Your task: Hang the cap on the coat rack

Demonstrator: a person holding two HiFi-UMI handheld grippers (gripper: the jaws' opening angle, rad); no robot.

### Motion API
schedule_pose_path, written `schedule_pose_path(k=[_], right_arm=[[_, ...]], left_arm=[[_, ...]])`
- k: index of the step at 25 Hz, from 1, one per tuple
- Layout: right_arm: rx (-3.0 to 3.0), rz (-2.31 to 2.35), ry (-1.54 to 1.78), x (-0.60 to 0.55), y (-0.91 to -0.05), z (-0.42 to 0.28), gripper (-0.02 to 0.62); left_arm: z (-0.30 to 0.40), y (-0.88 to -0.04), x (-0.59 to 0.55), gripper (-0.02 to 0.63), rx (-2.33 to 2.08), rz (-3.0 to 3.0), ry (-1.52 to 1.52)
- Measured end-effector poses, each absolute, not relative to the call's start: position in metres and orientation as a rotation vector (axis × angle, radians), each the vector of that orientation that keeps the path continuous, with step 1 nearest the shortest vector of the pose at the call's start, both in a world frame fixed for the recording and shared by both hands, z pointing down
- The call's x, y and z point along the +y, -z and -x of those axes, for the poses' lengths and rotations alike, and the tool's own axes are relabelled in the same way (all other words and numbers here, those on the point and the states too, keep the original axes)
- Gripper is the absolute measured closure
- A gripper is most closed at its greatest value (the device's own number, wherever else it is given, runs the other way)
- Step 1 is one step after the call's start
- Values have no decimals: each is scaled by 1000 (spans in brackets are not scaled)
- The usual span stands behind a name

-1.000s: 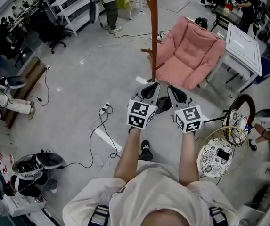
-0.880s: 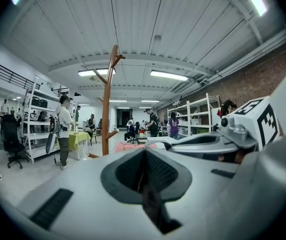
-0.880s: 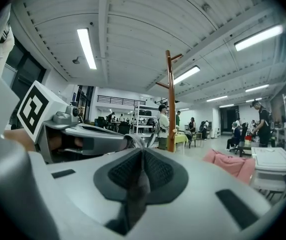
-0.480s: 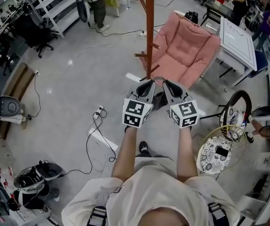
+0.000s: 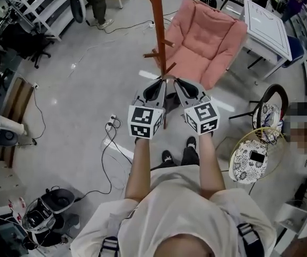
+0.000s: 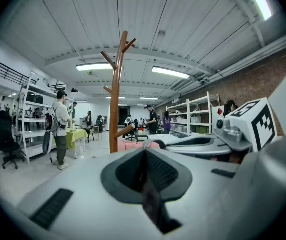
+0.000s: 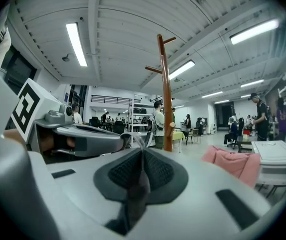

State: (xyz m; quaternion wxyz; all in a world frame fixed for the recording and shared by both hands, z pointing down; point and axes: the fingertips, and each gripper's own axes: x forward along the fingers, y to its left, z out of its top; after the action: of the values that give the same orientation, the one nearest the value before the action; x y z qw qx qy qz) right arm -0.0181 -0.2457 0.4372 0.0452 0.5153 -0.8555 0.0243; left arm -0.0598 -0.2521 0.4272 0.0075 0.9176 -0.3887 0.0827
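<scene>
Beige T-shirt [image 5: 180,216], black-and-white marker cubes [image 5: 145,122]

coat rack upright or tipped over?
Upright. In both gripper views the coat rack pole rises straight up, its pegs angled upward and the visible ones bare.

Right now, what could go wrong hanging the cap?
Left gripper and right gripper seem to pinch only a thin edge of the dark cap: it may slip free. They crowd the pole of the brown wooden coat rack; a bump could rock it. Its pegs are short, so the cap may miss.
</scene>
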Motion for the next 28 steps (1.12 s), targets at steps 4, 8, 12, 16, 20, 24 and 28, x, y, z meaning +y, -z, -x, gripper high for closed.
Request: schedule_pose_path(k=[4, 8, 12, 16, 20, 24, 28], right_arm=[[-2625, -1537, -82, -257, -445, 6, 577], [-2654, -1505, -47, -276, -437, -4, 577], [-2672, -1474, -30, -291, -431, -10, 577], [-2693, -1456, -21, -304, -425, -15, 577], [-2711, -1438, -19, -318, -420, -19, 577], [-2727, -1425, -17, -330, -416, -23, 577], [-2737, -1419, -13, -342, -414, -25, 577]], left_arm=[[46, -438, -265, 594, -1220, -2856, -284], [32, -434, -280, 594, -1242, -2865, -285], [25, -426, -293, 594, -1273, -2861, -271], [21, -419, -306, 594, -1304, -2854, -253], [16, -414, -319, 594, -1328, -2846, -251], [12, -411, -331, 594, -1349, -2840, -249], [10, -409, -341, 594, -1362, -2838, -250]])
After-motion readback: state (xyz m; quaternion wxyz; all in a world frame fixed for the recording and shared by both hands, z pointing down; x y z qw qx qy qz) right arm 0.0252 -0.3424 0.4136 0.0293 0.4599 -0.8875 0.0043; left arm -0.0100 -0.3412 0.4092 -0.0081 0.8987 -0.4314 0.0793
